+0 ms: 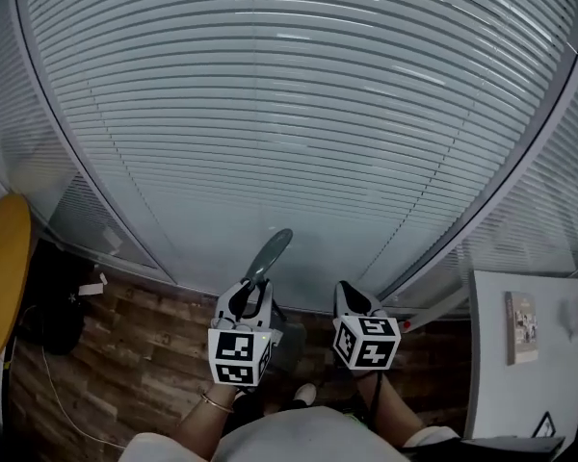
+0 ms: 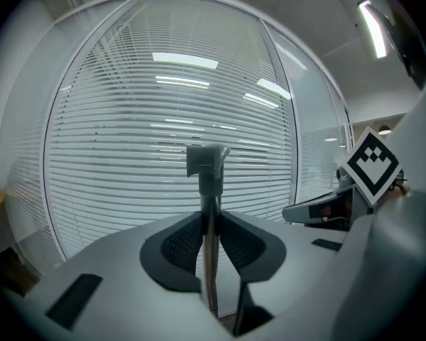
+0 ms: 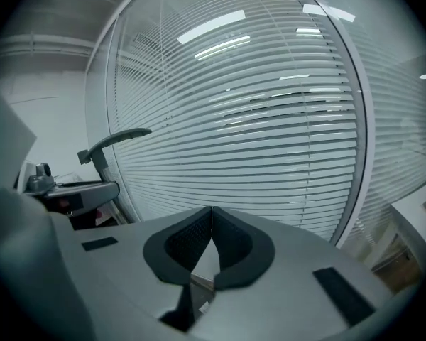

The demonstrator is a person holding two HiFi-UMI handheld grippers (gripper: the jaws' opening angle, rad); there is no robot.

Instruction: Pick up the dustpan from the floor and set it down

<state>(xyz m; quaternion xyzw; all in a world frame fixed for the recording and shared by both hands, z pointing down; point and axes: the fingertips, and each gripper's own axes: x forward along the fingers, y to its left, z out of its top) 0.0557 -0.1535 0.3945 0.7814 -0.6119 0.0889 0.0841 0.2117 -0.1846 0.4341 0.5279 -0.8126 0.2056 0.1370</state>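
Grey plastic and thin metal fill the middle of the left gripper view. There we see the left gripper [image 2: 210,222] with its two dark ribbed pads [image 2: 179,244] pressed on the slim upright rod of the grey long-handled dustpan [image 2: 209,180]. The dustpan's blocky plastic grip stands just above the jaws. In the head view this gripper sits at lower centre, and the curved grip rises from it toward the upper right. We cannot make out the pan end, which lies below the gripper's black-and-white marker cube [image 1: 238,357].

The right gripper [image 3: 211,222] has its pads meeting at the tips, with nothing between them. In the head view it lies just right of the left gripper, at about the same height in the frame, and the two stand apart. Each gripper view shows the other gripper at its edge.

Below the grippers, at the bottom edge of the head view, we see the person's forearms, a thin bracelet [image 1: 215,402] on the left wrist, and the toe of a pale shoe [image 1: 305,393].

Beyond them a brown wood-plank floor [image 1: 144,345] runs up to a glass wall backed by white horizontal blinds [image 1: 289,114], which fills the upper frame. At the left edge we note a yellow round tabletop [image 1: 2,272], with a black object [image 1: 53,306] and a white cable [image 1: 53,393] on the floor near it. At the lower right stands a white table [image 1: 496,373] bearing a small booklet [image 1: 521,327].
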